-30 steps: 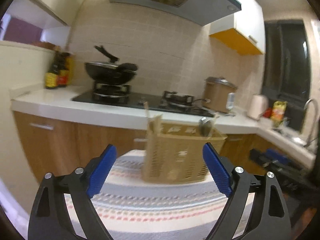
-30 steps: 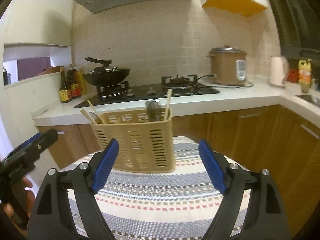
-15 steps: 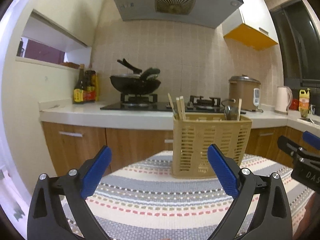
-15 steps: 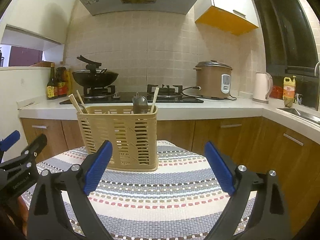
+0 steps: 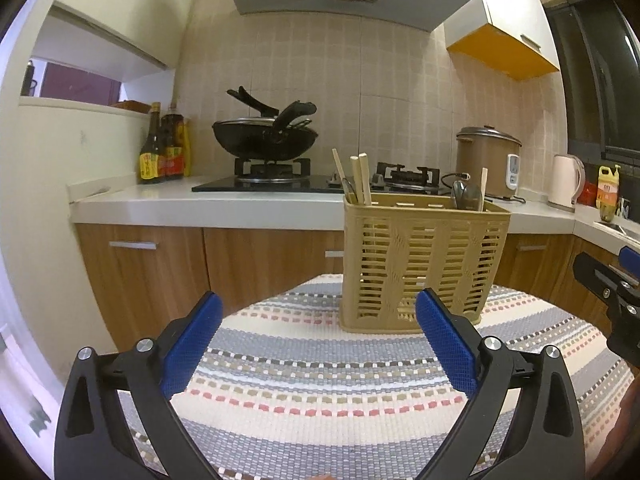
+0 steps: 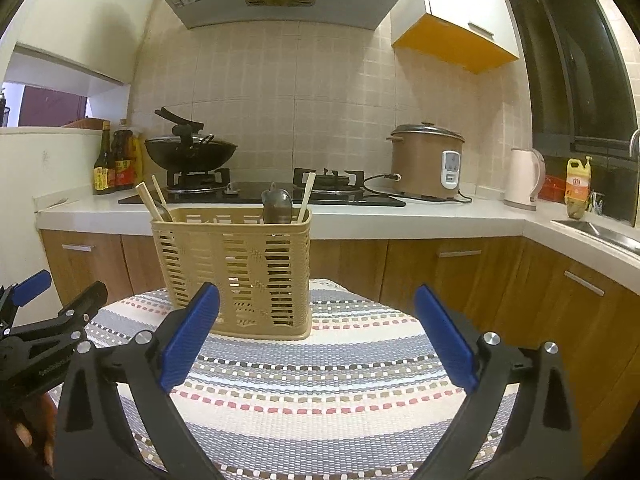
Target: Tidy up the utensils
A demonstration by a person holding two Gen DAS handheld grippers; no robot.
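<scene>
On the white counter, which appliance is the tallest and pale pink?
The pale pink electric kettle, right of the brown rice cooker. The cooker is wider, darker, and has a lid knob.

Utensils (image 6: 276,206) in basket (image 6: 236,272) on table (image 6: 320,380)

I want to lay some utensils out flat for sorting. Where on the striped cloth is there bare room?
The striped cloth lies bare in front of the utensil basket, between it and both tools, and to its right toward the cabinets. The only crowded spot is the basket's far corner of the cloth.
</scene>
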